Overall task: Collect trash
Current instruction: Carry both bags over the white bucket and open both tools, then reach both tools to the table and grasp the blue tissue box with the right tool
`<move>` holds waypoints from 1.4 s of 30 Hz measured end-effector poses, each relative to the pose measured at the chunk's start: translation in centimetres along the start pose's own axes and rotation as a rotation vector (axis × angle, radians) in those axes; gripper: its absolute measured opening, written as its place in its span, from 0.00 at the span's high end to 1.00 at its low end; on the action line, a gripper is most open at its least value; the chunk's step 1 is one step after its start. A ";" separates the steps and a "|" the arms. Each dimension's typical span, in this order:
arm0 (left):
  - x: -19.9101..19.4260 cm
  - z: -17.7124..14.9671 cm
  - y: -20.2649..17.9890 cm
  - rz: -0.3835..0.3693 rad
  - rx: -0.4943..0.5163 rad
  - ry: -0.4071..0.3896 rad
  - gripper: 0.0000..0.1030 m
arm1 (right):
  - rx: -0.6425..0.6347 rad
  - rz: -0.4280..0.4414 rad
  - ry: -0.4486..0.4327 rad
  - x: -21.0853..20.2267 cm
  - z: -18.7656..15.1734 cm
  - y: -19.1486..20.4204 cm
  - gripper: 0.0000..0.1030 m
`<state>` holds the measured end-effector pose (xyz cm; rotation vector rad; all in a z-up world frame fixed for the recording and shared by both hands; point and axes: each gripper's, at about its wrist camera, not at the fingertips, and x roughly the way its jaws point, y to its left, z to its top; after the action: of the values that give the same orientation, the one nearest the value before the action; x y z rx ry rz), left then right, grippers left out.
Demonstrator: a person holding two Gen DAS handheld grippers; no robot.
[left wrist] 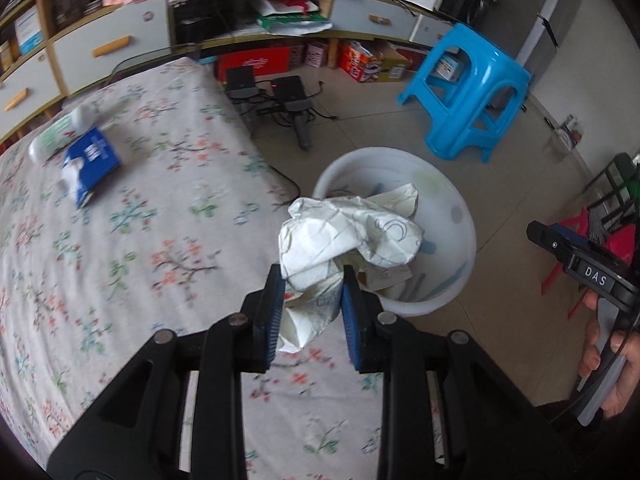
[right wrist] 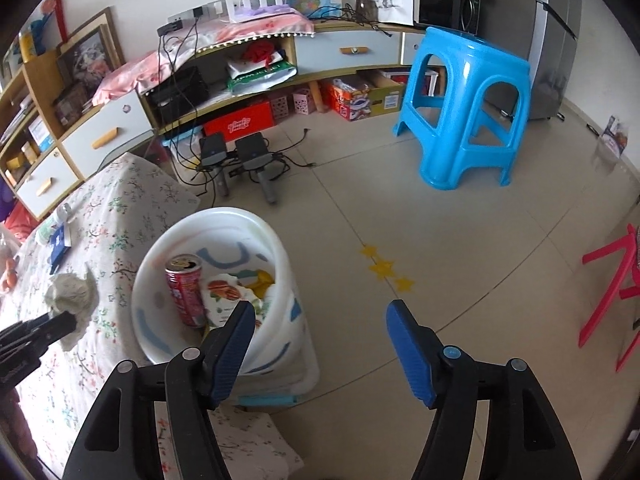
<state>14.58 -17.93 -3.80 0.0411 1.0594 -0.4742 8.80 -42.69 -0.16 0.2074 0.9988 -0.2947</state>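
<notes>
My left gripper (left wrist: pixel 311 280) is shut on a crumpled white paper wad (left wrist: pixel 344 236) and holds it above the table's right edge, just short of the white trash bin (left wrist: pixel 460 216). The wad (right wrist: pixel 72 294) and the left gripper (right wrist: pixel 60 324) also show in the right wrist view, left of the bin (right wrist: pixel 288 268). The bin holds a red can (right wrist: pixel 186 290), a snack wrapper (right wrist: pixel 224 296) and other scraps. My right gripper (right wrist: pixel 320 316) is open and empty, over the floor right of the bin. It shows at the right edge of the left wrist view (left wrist: pixel 576 260).
The table has a floral cloth (left wrist: pixel 120 220). On it lie a blue tissue pack (left wrist: pixel 90 164) and a white-green tube (left wrist: pixel 60 136). A blue plastic stool (right wrist: pixel 468 108) stands on the tiled floor. Two black devices with cables (right wrist: pixel 236 156) lie by the cabinet. A red stool (right wrist: pixel 612 292) is at right.
</notes>
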 end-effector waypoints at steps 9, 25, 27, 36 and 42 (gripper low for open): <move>1.9 1.6 -3.0 -0.019 0.078 -0.022 0.32 | 0.036 0.017 0.002 -0.2 0.5 -1.1 0.29; -0.4 0.4 0.1 0.099 0.087 0.006 0.05 | 0.031 0.028 0.006 -0.4 0.4 0.1 0.26; -1.1 0.1 1.2 0.115 0.073 -0.002 0.04 | 0.026 0.030 0.005 -0.4 0.5 0.6 0.26; -4.0 -1.3 7.3 0.215 -0.024 -0.058 0.02 | 0.008 0.085 0.012 -0.4 0.9 4.3 0.23; -5.0 -2.4 12.4 0.291 -0.112 -0.068 0.01 | -0.048 0.090 0.019 0.0 1.0 8.3 0.22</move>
<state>15.44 -4.37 -3.16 0.0779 0.9922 -0.1516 12.40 -35.20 0.63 0.2118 1.0108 -0.1868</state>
